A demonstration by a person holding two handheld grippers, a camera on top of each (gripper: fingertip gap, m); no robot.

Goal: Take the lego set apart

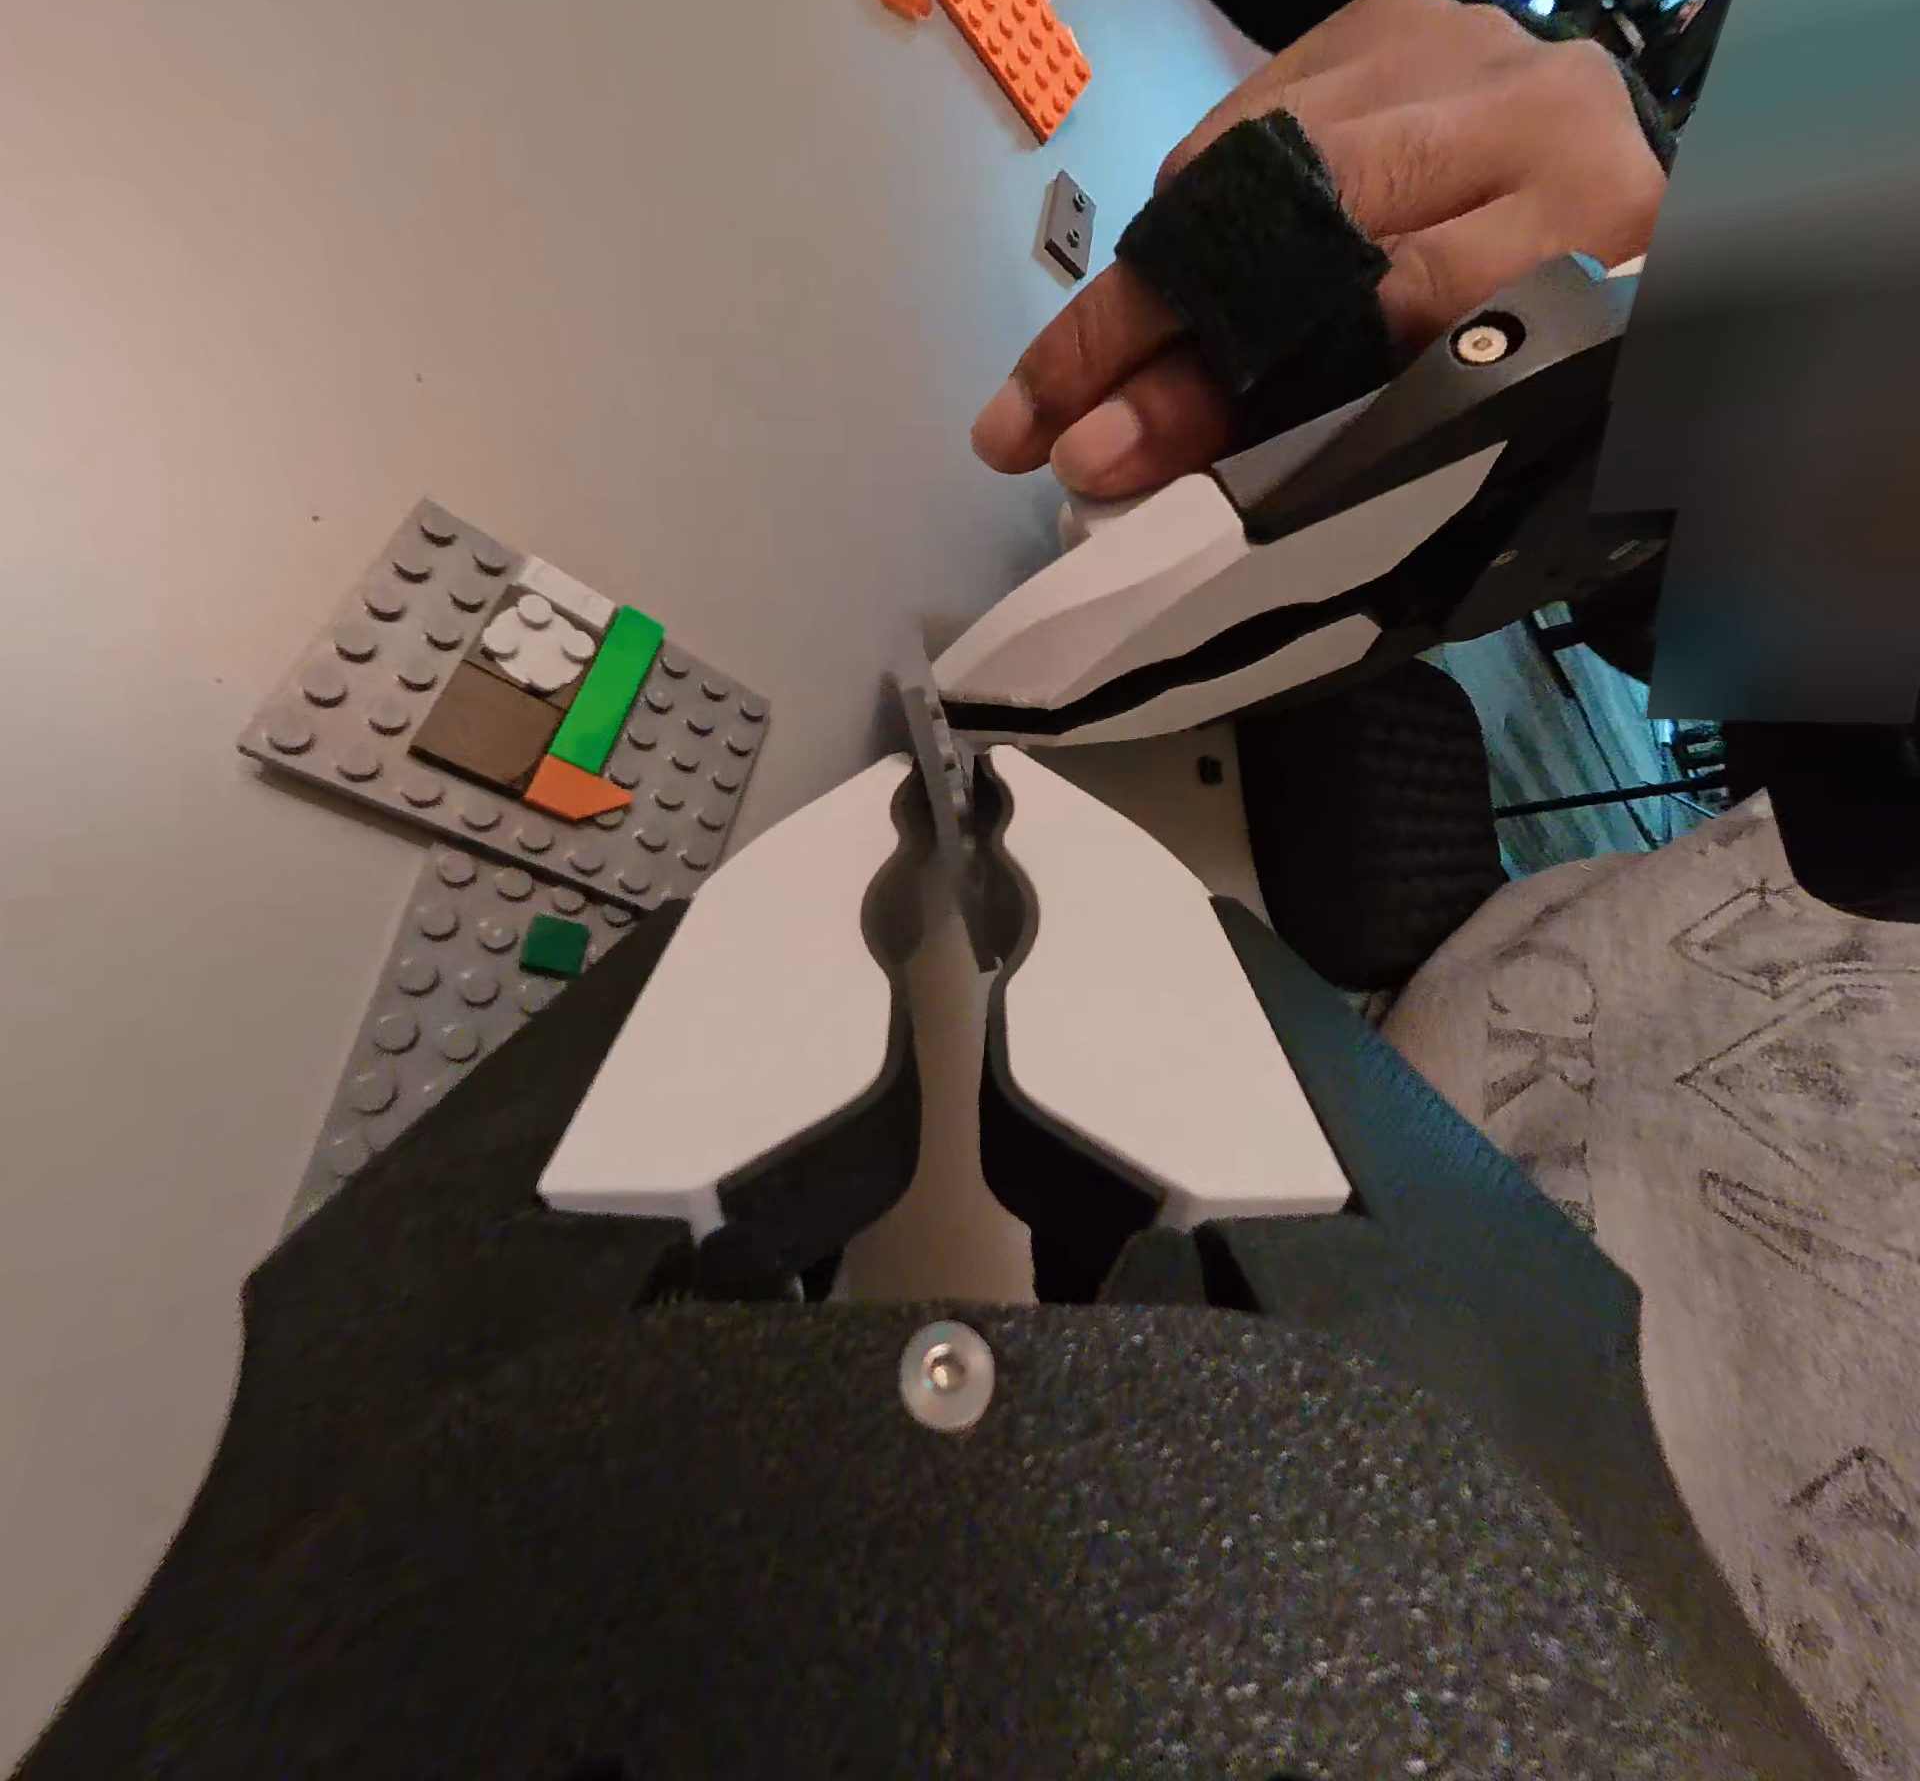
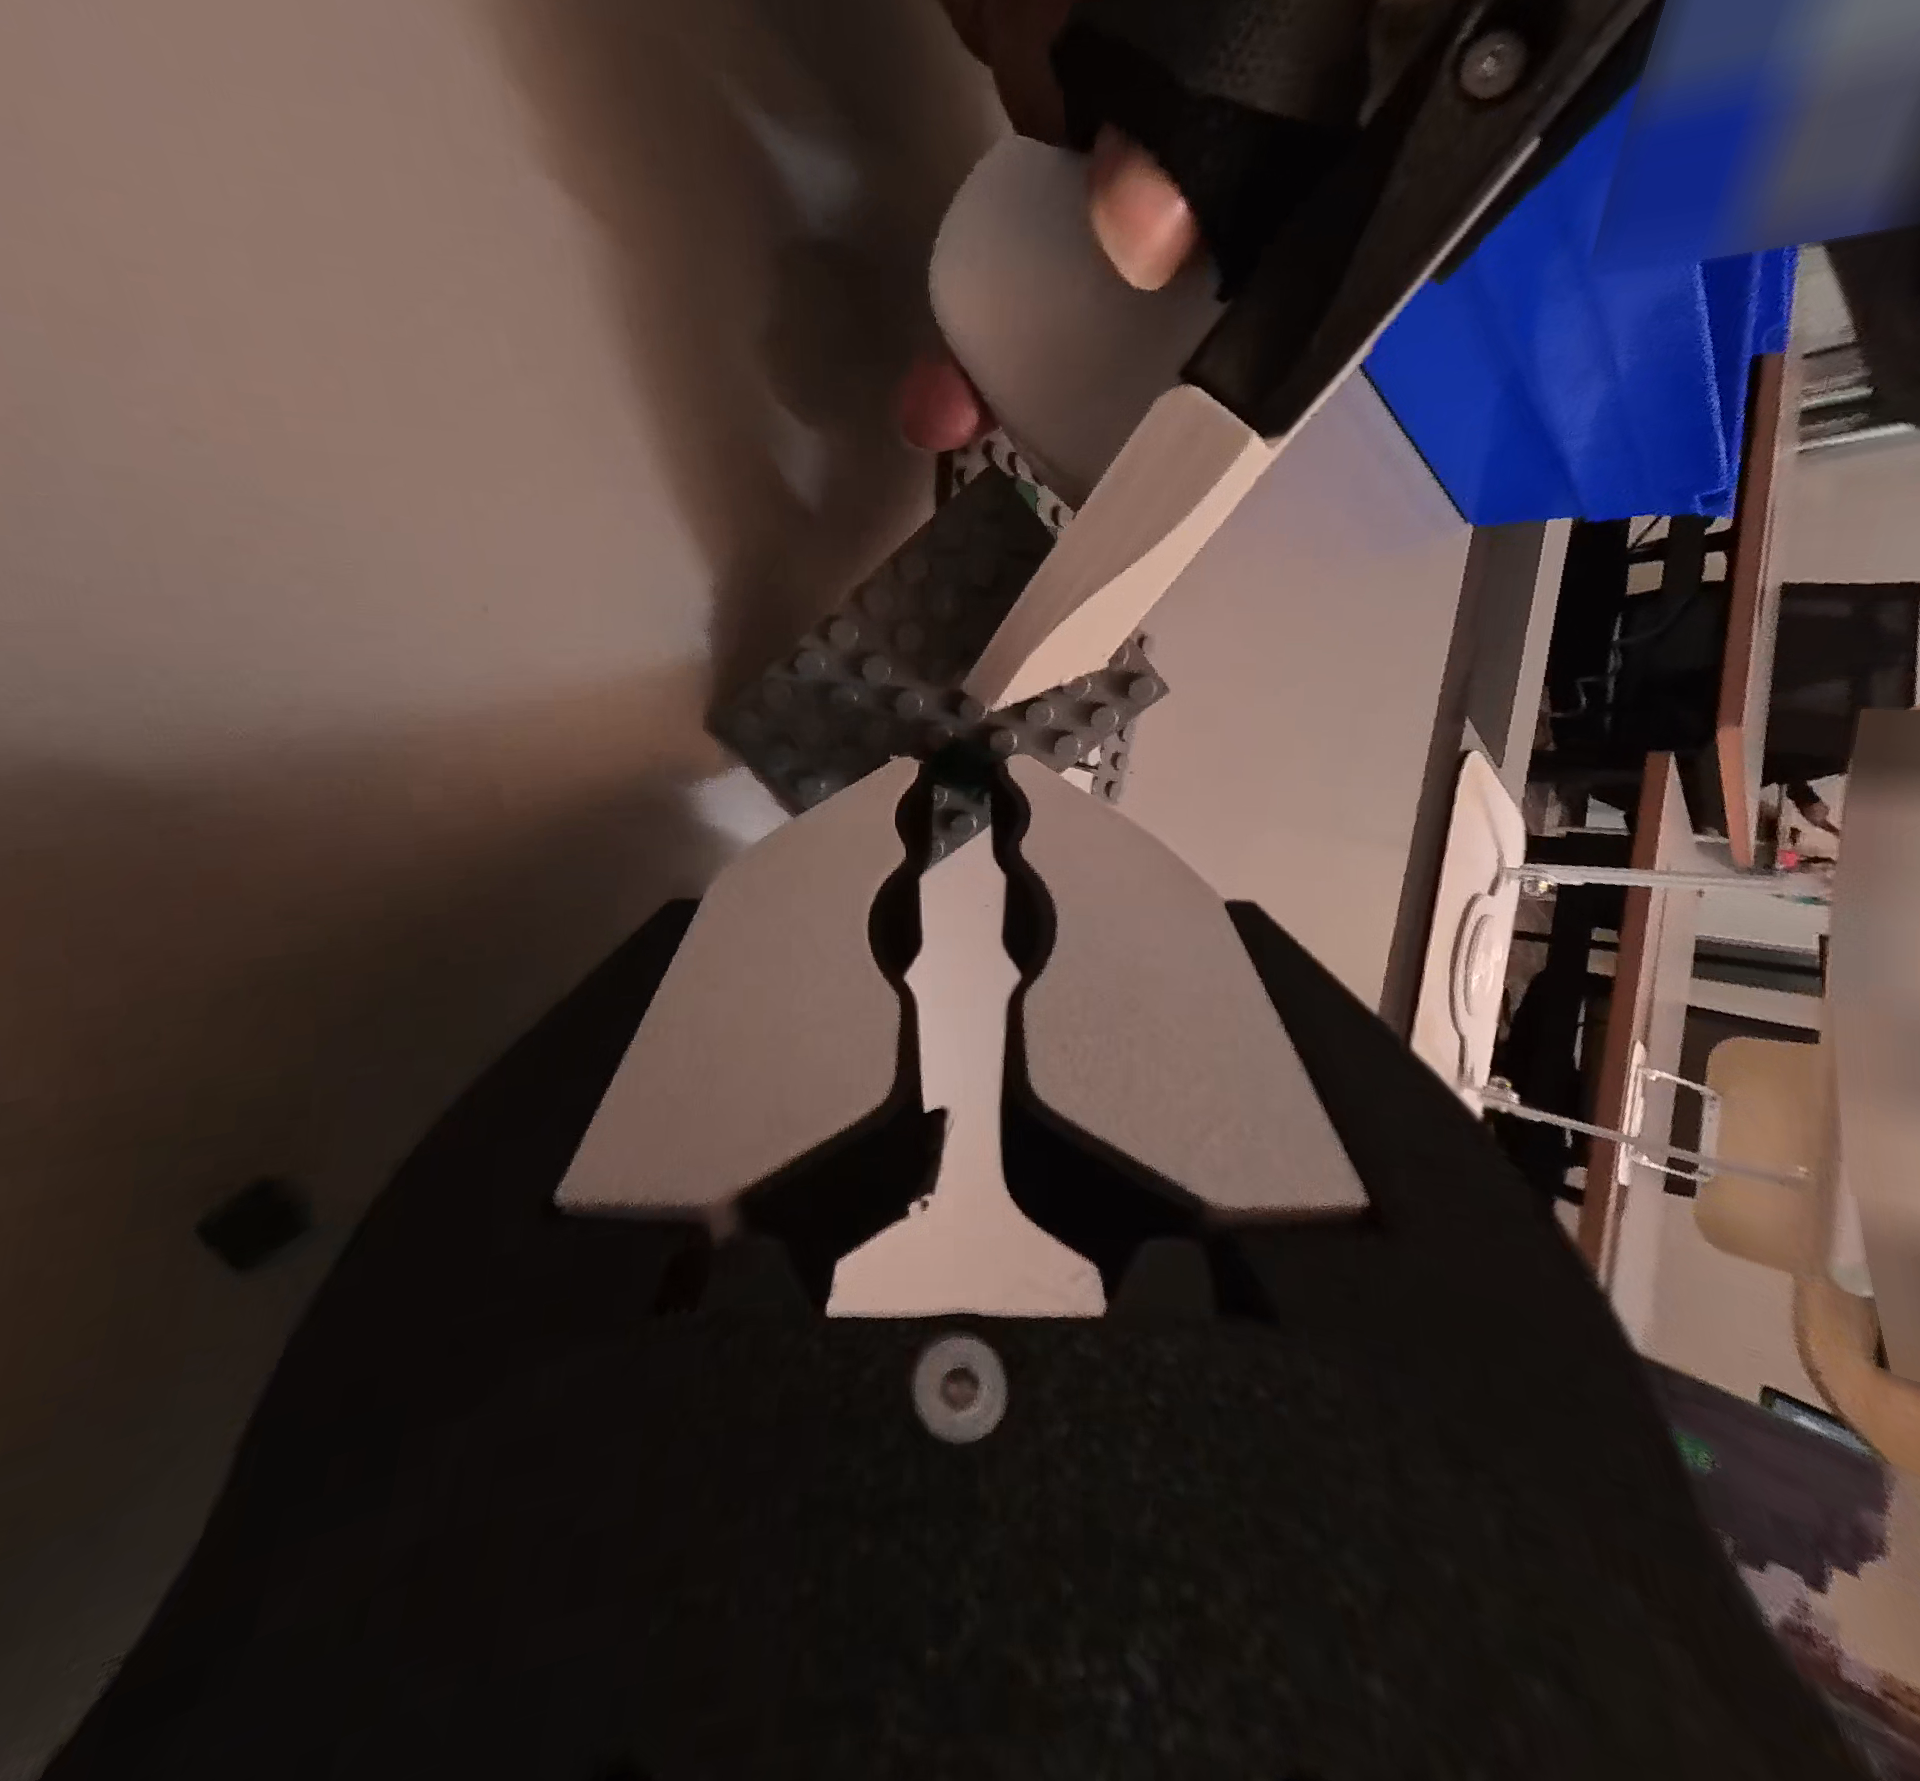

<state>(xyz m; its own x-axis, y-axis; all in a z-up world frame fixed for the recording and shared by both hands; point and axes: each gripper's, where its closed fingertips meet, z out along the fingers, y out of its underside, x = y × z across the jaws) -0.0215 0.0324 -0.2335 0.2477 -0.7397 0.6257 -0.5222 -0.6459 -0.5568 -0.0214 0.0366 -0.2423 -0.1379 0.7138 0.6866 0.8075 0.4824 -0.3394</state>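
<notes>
right view blurred | grey plate (image 1: pixel 943 775) edge-on in fingers – studs hidden

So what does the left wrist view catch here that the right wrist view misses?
Only the left wrist view shows the loose orange pieces, a small grey plate, and the grey baseplate on the table carrying green, brown and orange tiles. Only the right wrist view shows the held grey plate's studded face, with background furniture. Both show the left gripper and right gripper shut on that plate, tips meeting.
</notes>
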